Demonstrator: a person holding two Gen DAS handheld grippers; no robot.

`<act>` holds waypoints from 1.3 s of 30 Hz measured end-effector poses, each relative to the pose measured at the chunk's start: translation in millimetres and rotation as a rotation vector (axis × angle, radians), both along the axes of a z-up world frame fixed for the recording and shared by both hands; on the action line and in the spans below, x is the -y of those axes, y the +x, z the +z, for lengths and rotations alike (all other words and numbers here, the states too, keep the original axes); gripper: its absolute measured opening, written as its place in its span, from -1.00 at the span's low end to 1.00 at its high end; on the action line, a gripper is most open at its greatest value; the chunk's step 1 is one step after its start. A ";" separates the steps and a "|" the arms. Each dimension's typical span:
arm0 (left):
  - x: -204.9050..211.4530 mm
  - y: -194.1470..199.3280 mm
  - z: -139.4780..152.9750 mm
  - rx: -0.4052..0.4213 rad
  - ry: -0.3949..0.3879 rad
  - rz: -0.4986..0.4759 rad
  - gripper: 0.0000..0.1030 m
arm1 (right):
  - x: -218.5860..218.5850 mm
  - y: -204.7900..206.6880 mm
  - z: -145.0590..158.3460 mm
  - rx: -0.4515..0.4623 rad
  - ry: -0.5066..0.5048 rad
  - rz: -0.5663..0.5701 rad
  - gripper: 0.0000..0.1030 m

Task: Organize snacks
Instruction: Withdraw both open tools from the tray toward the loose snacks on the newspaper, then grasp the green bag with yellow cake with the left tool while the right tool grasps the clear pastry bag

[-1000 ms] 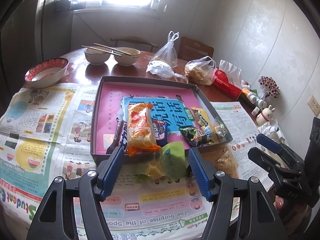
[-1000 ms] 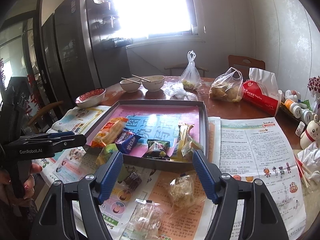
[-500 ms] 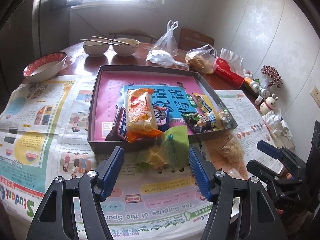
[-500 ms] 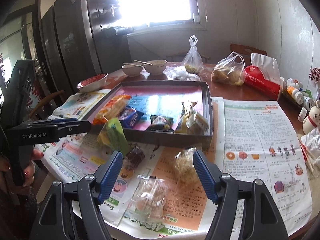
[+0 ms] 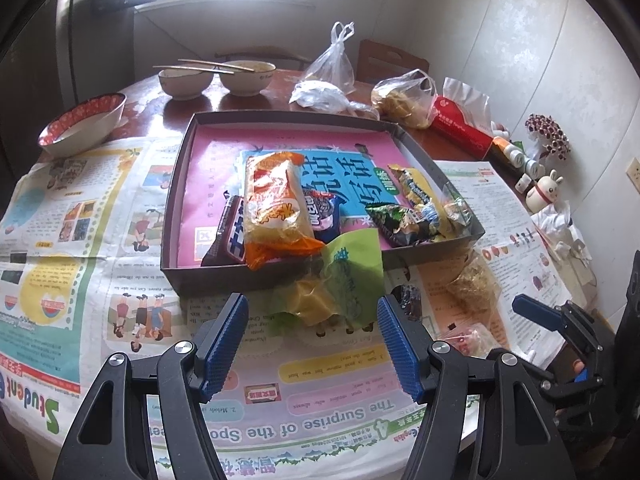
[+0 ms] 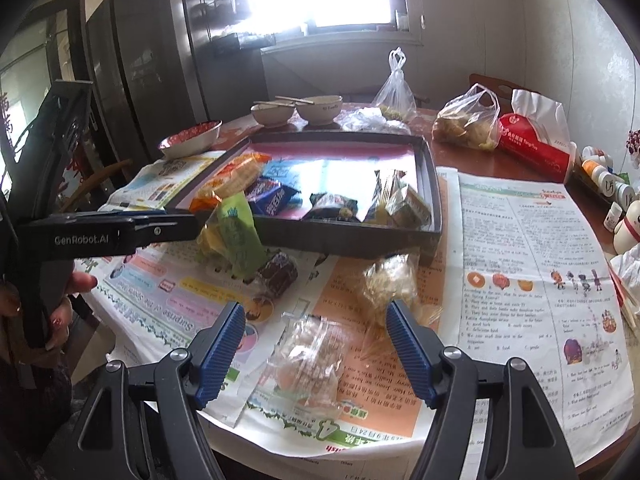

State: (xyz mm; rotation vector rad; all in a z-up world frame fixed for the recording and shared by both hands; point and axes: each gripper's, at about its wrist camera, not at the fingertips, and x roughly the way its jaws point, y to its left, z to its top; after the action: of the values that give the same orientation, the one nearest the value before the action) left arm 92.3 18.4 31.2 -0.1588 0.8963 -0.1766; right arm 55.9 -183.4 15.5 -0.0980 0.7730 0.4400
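A dark shallow box [image 5: 182, 184] with a pink liner holds several snack packs, among them a long orange pack [image 5: 274, 208]. A green and yellow pack [image 5: 340, 284] leans on the box's near wall, just ahead of my open, empty left gripper [image 5: 310, 338]. It also shows in the right wrist view [image 6: 236, 236]. A dark brown snack [image 6: 278, 274], a clear crumbly pack [image 6: 386, 284] and a clear wrapped pack [image 6: 312, 356] lie on the newspaper. My open, empty right gripper [image 6: 316, 346] hovers over the clear wrapped pack.
Newspapers [image 5: 72, 216] cover the near table. Two bowls with chopsticks [image 5: 218, 76], a red-rimmed bowl [image 5: 82, 124], plastic bags [image 5: 402, 96], a red tissue pack [image 5: 460, 128] and small bottles and figurines [image 5: 536, 184] stand behind and right of the box.
Both grippers have pulled back toward the table's near edge and dropped lower. More newspaper and the loose packs in front of the box have come into view. Nothing was grasped.
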 end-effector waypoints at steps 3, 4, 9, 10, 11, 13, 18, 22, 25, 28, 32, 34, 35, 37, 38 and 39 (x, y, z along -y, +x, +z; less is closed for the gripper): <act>0.1 2.0 -3.0 -0.006 0.002 0.000 0.34 | -1.0 -1.2 -6.7 -0.019 -0.009 0.007 0.41; 0.1 2.4 -3.9 -0.008 0.002 -0.002 0.34 | -1.9 -1.9 -9.0 -0.024 -0.014 0.009 0.41; 1.5 4.6 -9.1 -0.021 0.003 -0.007 0.34 | -4.9 -3.3 -14.7 -0.038 -0.024 0.014 0.41; 1.4 5.0 -10.1 -0.023 0.003 -0.007 0.34 | -5.2 -3.4 -15.4 -0.040 -0.024 0.014 0.41; 1.2 5.6 -10.8 -0.025 0.004 -0.006 0.34 | -5.6 -3.3 -16.1 -0.043 -0.024 0.012 0.41; 0.1 7.5 -13.2 -0.031 0.002 -0.005 0.34 | -5.8 -2.6 -17.6 -0.050 -0.024 0.010 0.41; -2.3 11.2 -19.1 -0.041 -0.006 0.003 0.34 | -10.5 -3.8 -22.7 -0.063 -0.034 0.021 0.41; -3.1 14.7 -24.4 -0.054 -0.015 0.005 0.34 | -16.0 -4.6 -26.4 -0.059 -0.045 0.035 0.40; -4.1 16.6 -27.3 -0.055 -0.025 0.009 0.34 | -19.5 -4.7 -29.2 -0.057 -0.056 0.040 0.27; -5.2 19.0 -30.3 -0.051 -0.036 0.010 0.34 | -23.5 -4.5 -31.5 -0.051 -0.063 0.047 0.12; -4.6 23.0 -36.2 -0.065 -0.036 0.009 0.34 | -29.9 -5.3 -34.7 -0.036 -0.083 0.066 0.02; -2.7 23.5 -37.7 -0.065 -0.034 0.003 0.34 | -32.2 -5.7 -36.2 -0.025 -0.095 0.071 -0.01; -1.8 23.6 -38.2 -0.065 -0.034 0.001 0.34 | -32.9 -6.1 -36.6 -0.020 -0.097 0.073 -0.01; -0.6 24.4 -39.4 -0.064 -0.037 -0.003 0.33 | -33.6 -4.8 -37.9 -0.014 -0.101 0.072 -0.04; 0.0 25.1 -40.3 -0.064 -0.040 -0.005 0.33 | -33.6 -4.0 -38.3 -0.011 -0.100 0.072 -0.04; 0.3 25.7 -41.3 -0.065 -0.040 -0.005 0.33 | -33.4 -2.8 -38.9 -0.008 -0.100 0.071 -0.05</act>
State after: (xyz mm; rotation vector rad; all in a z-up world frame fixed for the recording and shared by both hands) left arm 118.0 18.1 -10.1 -0.2009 0.9580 -0.1947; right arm 53.1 -150.0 -23.3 -0.2177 0.8012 0.4692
